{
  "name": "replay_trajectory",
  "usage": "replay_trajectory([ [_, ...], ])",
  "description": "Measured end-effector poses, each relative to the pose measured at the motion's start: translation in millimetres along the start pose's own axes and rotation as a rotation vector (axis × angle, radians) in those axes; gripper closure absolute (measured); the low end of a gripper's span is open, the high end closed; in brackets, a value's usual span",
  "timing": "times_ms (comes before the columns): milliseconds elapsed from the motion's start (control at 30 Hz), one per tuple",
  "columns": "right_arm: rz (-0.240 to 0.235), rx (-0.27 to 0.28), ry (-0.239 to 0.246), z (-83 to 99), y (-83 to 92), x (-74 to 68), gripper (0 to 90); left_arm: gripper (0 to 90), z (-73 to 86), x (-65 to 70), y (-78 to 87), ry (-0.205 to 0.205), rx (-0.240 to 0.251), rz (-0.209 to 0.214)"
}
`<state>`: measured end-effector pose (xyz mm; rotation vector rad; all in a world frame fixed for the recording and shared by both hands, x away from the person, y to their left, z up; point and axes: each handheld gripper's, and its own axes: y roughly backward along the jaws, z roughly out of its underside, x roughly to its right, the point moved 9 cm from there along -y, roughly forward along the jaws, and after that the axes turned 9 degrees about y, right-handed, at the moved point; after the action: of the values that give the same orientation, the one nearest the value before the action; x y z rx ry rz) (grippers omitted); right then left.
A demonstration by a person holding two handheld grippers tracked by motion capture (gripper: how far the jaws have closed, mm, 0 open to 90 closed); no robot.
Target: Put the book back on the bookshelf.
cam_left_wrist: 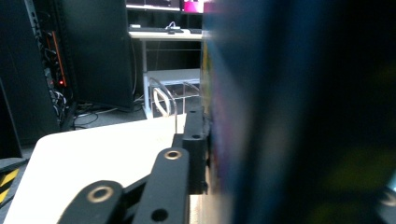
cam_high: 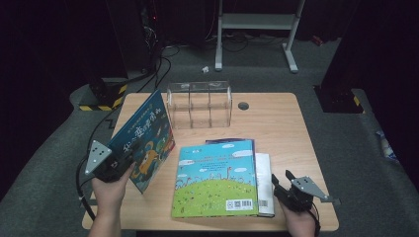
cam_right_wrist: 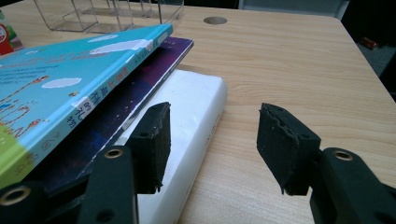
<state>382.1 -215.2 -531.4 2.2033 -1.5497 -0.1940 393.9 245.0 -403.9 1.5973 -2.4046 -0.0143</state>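
**A:** ok so we've got the left gripper (cam_high: 129,159) clamped on the near lower edge of the dark-blue illustrated hardcover picture book (cam_high: 146,136); jaws closed tight on the cover; the book stands up on edge, tilted, at the table's left side.

**B:** yep; from our gripper outward, the clear acrylic slotted book rack (cam_high: 199,104) sits up and to the right, toward the far edge of the light wooden table (cam_high: 281,128); the book's long axis runs from us toward that rack, so it's roughly lined up with the slots already.

**A:** and the right gripper (cam_high: 281,183)? jaws parted, holding nothing; parked just beside the thick white book (cam_right_wrist: 191,121) at the bottom of the stack under the green-and-sky-blue picture book (cam_high: 217,178).

**B:** so we reckon the left hand is the nearer one for the rack.
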Motion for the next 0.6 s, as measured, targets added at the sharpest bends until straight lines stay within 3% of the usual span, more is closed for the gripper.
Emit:
replay_trajectory([
  [200,-0.006,-0.003,-0.005,-0.7,-2.8,-0.6,44.0,81.0,0.8,0.4,0.6,-0.014,0.011,-0.021],
  [400,-0.044,-0.014,-0.011,-8.5,-7.6,-0.9,44.2,81.6,1.6,5.8,0.5,-0.049,0.011,-0.026],
  [533,-0.06,-0.053,0.062,-4.2,-7.9,0.8,44.1,81.5,3.6,11.4,0.1,-0.058,0.033,-0.008],
  [600,-0.052,-0.044,0.081,-1.9,-9.1,3.9,44.0,81.8,2.8,11.4,-0.3,-0.039,0.011,-0.034],
])
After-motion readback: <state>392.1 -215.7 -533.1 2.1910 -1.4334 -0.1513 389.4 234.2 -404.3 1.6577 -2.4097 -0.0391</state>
